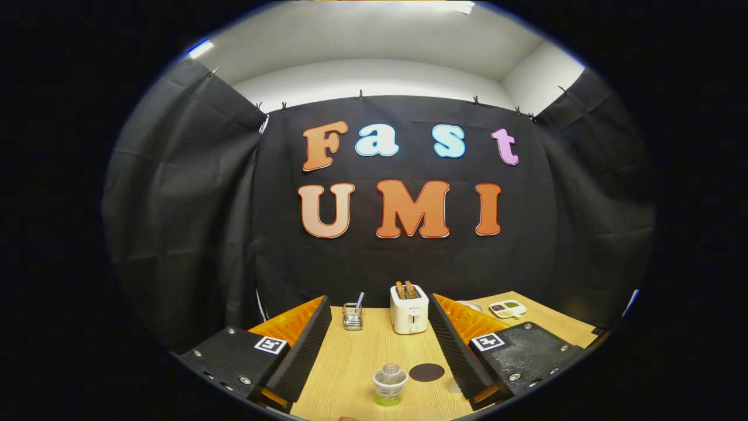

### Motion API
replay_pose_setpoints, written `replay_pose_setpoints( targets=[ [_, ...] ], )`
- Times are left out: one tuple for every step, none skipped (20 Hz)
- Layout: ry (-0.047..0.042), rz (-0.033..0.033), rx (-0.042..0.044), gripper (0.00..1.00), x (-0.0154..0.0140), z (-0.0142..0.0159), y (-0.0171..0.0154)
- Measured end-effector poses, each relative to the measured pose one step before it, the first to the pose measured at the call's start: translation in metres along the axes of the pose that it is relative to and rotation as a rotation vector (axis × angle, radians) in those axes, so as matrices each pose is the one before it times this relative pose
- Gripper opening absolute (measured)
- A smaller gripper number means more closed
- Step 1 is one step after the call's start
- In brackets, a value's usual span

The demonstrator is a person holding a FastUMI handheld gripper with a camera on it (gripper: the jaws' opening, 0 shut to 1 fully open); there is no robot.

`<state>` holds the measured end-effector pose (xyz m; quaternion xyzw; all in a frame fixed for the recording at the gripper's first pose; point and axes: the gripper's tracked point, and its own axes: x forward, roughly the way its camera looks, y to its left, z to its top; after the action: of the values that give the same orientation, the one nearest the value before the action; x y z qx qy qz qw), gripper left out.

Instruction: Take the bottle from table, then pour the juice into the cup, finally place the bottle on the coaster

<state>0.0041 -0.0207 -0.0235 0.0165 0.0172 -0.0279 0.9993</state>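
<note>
Bottle (390, 384) — small, clear plastic, cap off, a little green juice at its base — stands upright on the wooden table (356, 362), between the two fingers of the gripper (380, 343) and low in the gap between them, touching neither. The claw is spread wide, its ribbed black pads (304, 351) facing inward with nothing held. Just beside the bottle, toward the right finger, lies the dark round coaster (426, 372), flat and bare. Beyond the fingers stand a white toaster (409, 309) with two slices in its slots, a small metal wire holder (352, 316) with a utensil in it, and, farther right, a divided dish (508, 309). The cup cannot be made out with certainty. Judged from its thin walls and low fill, the bottle is light, easily tipped and apt to buckle — a moderate squeeze at mid-body, below the open neck, seems soundest.
</note>
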Motion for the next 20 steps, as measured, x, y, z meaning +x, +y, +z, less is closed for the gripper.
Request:
replay_pose_setpoints(
  targets=[
    [-0.00205, 0.00150, 0.00687, 0.99, 0.00092, 0.00012, 0.00008],
    [-0.00079, -0.00190, 0.00464, 0.99, 0.00154, -0.00204, -0.00200],
    [0.00181, -0.00504, 0.00106, 0.99, 0.00233, -0.00268, -0.00211],
    [0.00424, -0.00567, -0.00001, 0.99, 0.00096, -0.00417, -0.00247],
    [0.00504, -0.00551, 0.00002, 0.99, 0.00257, -0.00448, -0.00249],
    [0.00805, -0.00396, -0.00036, 0.99, 0.00418, -0.00561, -0.00144],
    [0.01045, -0.00441, 0.00032, 0.99, 0.00348, -0.00594, -0.00108],
    [0.01251, -0.00327, 0.00019, 0.99, 0.00322, -0.00673, -0.00040],
    [0.01224, -0.00176, -0.00128, 0.99, 0.00260, -0.00698, -0.00039],
    [0.00971, 0.00033, -0.00559, 0.99, 0.00124, -0.00810, -0.00018],
    [0.01128, -0.00264, -0.00813, 0.99, 0.00259, -0.00731, -0.00118],
    [0.01359, -0.00301, -0.00988, 0.99, 0.00406, -0.00895, -0.00183],
    [0.01341, -0.00242, -0.00522, 0.99, 0.00244, -0.00798, -0.00130],
    [0.01050, -0.00275, 0.00159, 0.99, 0.00263, -0.00827, -0.00210],
    [0.00917, -0.00143, 0.00616, 0.99, 0.00214, -0.00645, -0.00116],
    [0.00803, -0.00093, 0.00913, 0.99, 0.00303, -0.00632, -0.00234],
    [0.00938, -0.00047, 0.01188, 0.99, 0.00326, -0.00707, -0.00136],
    [0.01154, 0.00462, 0.01360, 0.99, 0.00271, -0.00839, 0.00023],
    [0.00799, 0.00343, 0.01038, 0.99, 0.00345, -0.00741, -0.00022],
    [0.01089, -0.00030, 0.00373, 0.99, 0.00276, -0.00756, -0.00097]
  ],
)
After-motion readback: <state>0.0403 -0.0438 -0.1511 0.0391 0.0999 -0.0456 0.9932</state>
